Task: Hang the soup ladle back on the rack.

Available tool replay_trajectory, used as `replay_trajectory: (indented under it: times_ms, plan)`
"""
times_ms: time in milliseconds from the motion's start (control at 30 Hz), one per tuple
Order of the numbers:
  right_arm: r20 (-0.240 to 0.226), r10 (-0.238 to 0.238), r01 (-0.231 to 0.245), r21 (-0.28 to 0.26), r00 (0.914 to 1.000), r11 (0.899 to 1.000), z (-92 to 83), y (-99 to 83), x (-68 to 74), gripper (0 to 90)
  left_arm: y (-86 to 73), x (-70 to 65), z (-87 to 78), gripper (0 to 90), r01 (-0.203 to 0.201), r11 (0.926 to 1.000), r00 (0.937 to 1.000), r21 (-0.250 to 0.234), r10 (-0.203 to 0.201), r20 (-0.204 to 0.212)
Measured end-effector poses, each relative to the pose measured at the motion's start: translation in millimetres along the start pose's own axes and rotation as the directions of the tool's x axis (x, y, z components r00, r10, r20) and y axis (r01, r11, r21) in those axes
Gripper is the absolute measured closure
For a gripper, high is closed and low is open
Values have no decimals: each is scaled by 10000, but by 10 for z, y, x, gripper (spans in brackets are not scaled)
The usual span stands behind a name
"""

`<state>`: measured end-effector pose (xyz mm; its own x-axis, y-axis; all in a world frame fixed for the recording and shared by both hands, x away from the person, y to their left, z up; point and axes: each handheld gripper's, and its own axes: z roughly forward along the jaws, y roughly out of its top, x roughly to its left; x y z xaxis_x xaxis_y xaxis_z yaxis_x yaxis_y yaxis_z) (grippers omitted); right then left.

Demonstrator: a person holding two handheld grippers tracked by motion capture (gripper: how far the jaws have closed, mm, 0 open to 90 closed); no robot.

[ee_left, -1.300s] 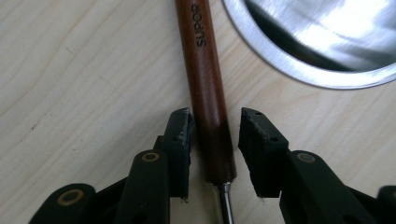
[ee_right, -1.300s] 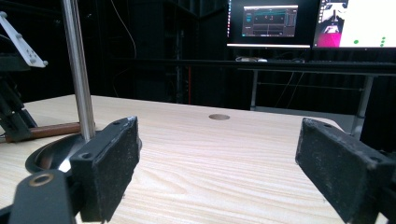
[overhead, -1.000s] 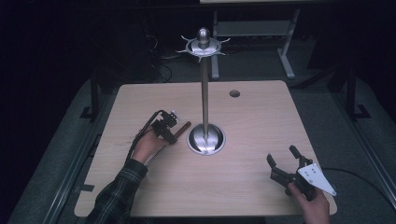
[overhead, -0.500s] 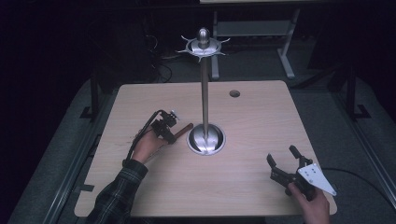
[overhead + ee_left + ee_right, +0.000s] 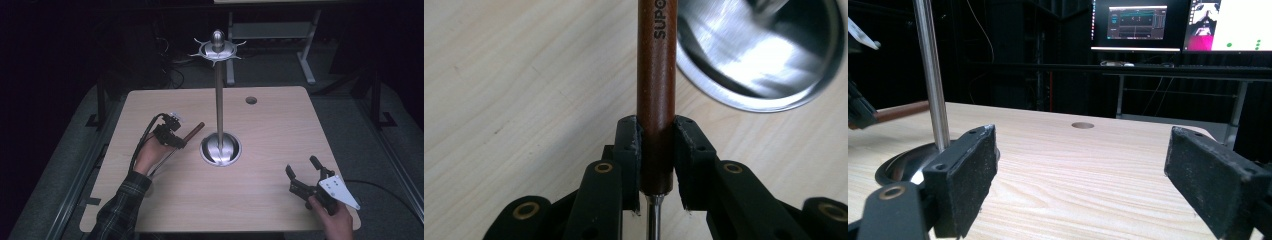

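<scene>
A round wooden handle, reddish-brown, smooth and lightly glossy, with pale letters printed along it, sits pinched between the matte black pads of the left gripper; the jaws have just been closing and now press on it from both sides. A thin bright metal shank runs out of the handle's near end, down between the jaws. From the high view the handle is at the left half of the table, its free end angled toward the stand's base and near it; whether it rests on the wood or is held above it cannot be told. The left gripper is in the hand of a person in a plaid sleeve.

Just beside the handle is the stand's polished, dish-shaped steel base, mirror-bright, from which a slim steel pole rises upright to a spiked ring and rounded knob.

The right gripper, near the table's front right corner, has its rough black rubber pads spread wide with nothing between them. A grey three-cornered plate tops it.

The table is pale, fine-grained wood with rounded corners and a small round hole near its far edge.
</scene>
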<state>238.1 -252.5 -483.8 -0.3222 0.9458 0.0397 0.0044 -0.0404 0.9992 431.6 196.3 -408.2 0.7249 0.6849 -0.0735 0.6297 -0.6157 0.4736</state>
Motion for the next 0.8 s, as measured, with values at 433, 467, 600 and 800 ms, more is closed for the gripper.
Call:
replay_trajectory:
  times_ms: [433,467,600,800]
  plan:
    - [1,12,-12,-18,10000,10000,-4,-1,0,130,-101,36,-498,742,143,9765,9952,-2151,70,980]
    - [0,20,-20,-13,10000,10000,-5,-1,1,130,-108,27,-524,742,267,9701,9944,-2412,-10,1059]
    - [-6,29,-29,1,10000,10000,-3,0,2,130,-125,18,-651,742,274,9563,9910,-2912,122,1332]
    - [-2,-13,13,-36,10000,10000,-4,-1,2,130,-152,10,-825,743,367,9302,9859,-3651,259,1652]
